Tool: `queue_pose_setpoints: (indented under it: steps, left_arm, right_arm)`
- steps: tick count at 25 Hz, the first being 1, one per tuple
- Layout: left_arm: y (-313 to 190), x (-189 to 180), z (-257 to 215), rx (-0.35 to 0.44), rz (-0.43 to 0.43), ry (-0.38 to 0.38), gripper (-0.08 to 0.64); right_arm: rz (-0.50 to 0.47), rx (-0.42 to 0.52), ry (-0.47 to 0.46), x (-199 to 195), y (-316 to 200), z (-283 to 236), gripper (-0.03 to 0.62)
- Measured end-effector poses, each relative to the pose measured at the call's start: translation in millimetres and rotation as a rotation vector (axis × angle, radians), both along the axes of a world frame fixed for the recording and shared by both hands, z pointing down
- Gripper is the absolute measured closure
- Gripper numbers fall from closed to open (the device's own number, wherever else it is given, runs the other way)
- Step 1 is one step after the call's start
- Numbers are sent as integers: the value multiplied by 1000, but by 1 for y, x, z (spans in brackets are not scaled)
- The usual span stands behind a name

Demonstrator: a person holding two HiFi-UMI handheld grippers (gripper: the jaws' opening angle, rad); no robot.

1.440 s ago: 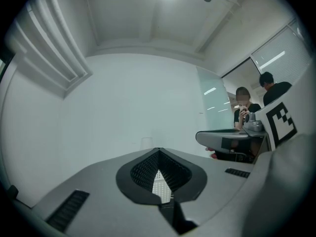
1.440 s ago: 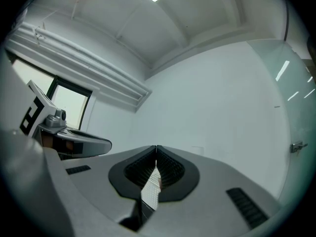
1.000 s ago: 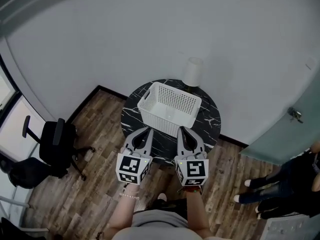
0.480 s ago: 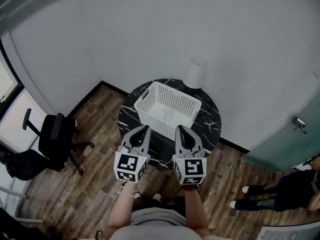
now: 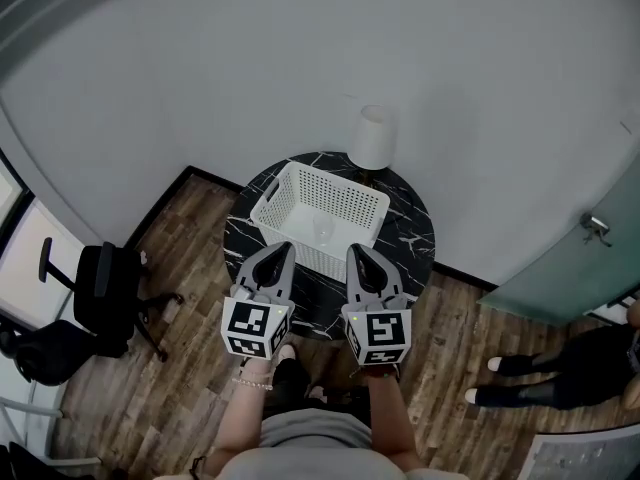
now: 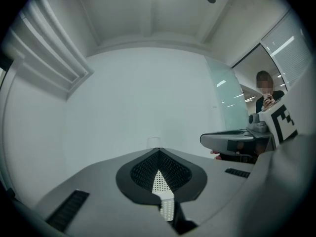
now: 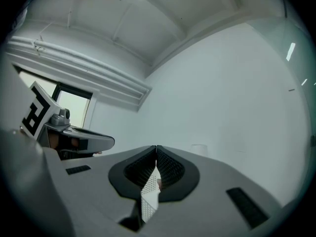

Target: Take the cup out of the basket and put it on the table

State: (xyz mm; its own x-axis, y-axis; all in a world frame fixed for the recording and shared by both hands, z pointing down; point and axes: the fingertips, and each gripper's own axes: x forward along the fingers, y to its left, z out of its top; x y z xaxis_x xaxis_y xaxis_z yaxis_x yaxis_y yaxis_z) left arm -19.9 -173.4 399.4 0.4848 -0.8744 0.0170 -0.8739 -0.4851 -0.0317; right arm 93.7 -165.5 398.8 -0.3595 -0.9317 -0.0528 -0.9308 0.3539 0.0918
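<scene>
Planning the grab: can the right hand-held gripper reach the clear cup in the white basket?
Likely yes: the white perforated plastic basket is open-topped, nothing covers the clear cup, and the right hand-held gripper is close, though its jaws are shut.

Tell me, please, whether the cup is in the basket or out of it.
In. The head view shows the cup, faint and clear, inside the white basket.

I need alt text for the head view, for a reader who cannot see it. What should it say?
The grey left hand-held gripper and right hand-held gripper, both shut and empty, hover side by side before a white perforated plastic basket holding a small clear cup, on a round black marble table.
</scene>
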Motion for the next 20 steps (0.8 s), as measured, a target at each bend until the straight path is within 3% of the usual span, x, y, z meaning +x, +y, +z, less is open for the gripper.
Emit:
queue_pose_setpoints:
  steps: [9, 20]
  left_arm:
    - [-63, 10, 5, -20, 100, 2, 555]
    - [-140, -11, 26, -57, 194, -19, 555]
  right_arm:
    - [87, -29, -6, 2, -53, 5, 584]
    - [167, -67, -7, -18, -117, 26, 584]
